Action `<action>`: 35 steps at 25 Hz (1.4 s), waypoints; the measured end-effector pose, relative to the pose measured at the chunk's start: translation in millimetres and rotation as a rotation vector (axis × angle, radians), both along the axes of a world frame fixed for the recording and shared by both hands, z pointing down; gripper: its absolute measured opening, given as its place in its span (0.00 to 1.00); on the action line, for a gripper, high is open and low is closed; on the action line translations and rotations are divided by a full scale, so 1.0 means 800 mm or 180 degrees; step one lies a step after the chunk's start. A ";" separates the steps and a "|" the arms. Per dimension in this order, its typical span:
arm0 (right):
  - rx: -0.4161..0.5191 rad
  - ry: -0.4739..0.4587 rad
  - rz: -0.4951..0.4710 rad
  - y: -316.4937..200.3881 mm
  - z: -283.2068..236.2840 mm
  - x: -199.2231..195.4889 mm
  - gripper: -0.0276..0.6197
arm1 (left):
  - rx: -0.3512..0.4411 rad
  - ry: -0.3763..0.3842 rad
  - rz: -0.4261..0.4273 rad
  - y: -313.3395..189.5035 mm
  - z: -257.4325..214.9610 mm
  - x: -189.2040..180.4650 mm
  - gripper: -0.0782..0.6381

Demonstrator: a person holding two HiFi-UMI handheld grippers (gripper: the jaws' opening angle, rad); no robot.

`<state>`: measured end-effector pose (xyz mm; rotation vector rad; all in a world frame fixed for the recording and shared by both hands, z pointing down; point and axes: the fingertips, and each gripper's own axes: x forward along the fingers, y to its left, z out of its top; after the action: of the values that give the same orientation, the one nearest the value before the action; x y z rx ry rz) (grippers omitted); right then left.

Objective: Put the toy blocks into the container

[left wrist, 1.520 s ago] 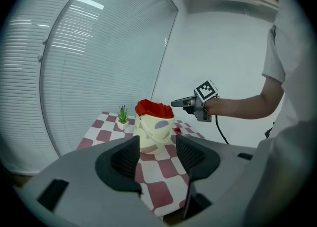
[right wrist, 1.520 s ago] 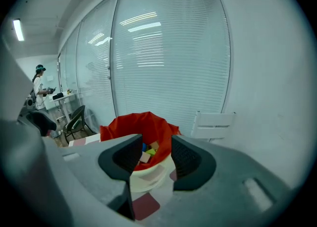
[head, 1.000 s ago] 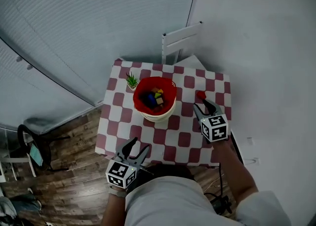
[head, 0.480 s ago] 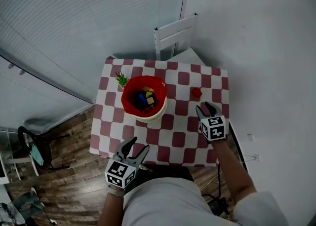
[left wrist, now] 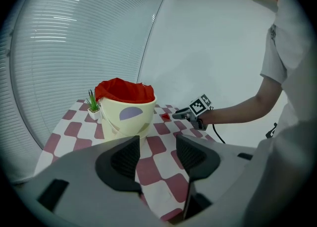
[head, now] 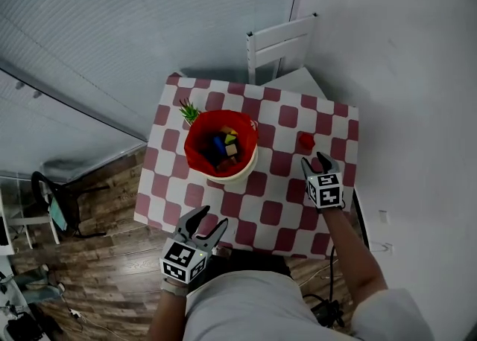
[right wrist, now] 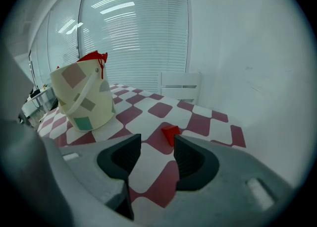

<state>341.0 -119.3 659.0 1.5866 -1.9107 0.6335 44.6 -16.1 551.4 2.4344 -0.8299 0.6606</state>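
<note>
The left gripper (head: 211, 218) hangs over the red-and-white checked table's (head: 272, 205) 7 o'clock edge, jaws apart and empty; a cream plastic bucket with red liner (head: 242, 170), coloured blocks (head: 223, 146) inside, stands at 10 o'clock. The sharp-edged red toy block (head: 305, 140) lies at 2 o'clock near the wall-side edge, bare tabletop around it, just ahead of the right gripper (head: 314, 159), whose narrowly parted, empty jaws have just been opening.

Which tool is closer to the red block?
Right. The right tool is just short of the red block, jaws just opened wider, nothing between them; the left tool hangs at the near table edge.
</note>
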 end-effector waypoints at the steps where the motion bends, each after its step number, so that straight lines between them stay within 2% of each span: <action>1: -0.0011 0.0008 -0.0012 -0.004 0.005 0.002 0.34 | -0.0009 -0.0013 -0.0019 -0.001 0.001 0.000 0.41; 14: -0.0174 0.0115 -0.0154 -0.046 0.052 0.025 0.35 | -0.0156 -0.0123 -0.0303 0.002 0.021 -0.001 0.41; 29: -0.0168 0.0080 -0.0269 -0.072 0.070 0.032 0.35 | -0.0213 -0.0192 -0.0484 0.013 0.031 0.000 0.41; 35: -0.0138 0.0070 -0.0248 -0.073 0.066 0.034 0.27 | -0.0200 -0.0191 -0.0502 0.012 0.029 -0.002 0.41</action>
<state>368.2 -177.7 712.0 1.4790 -1.9200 0.6178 42.8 -6.5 574.5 2.2755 -0.9982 0.6919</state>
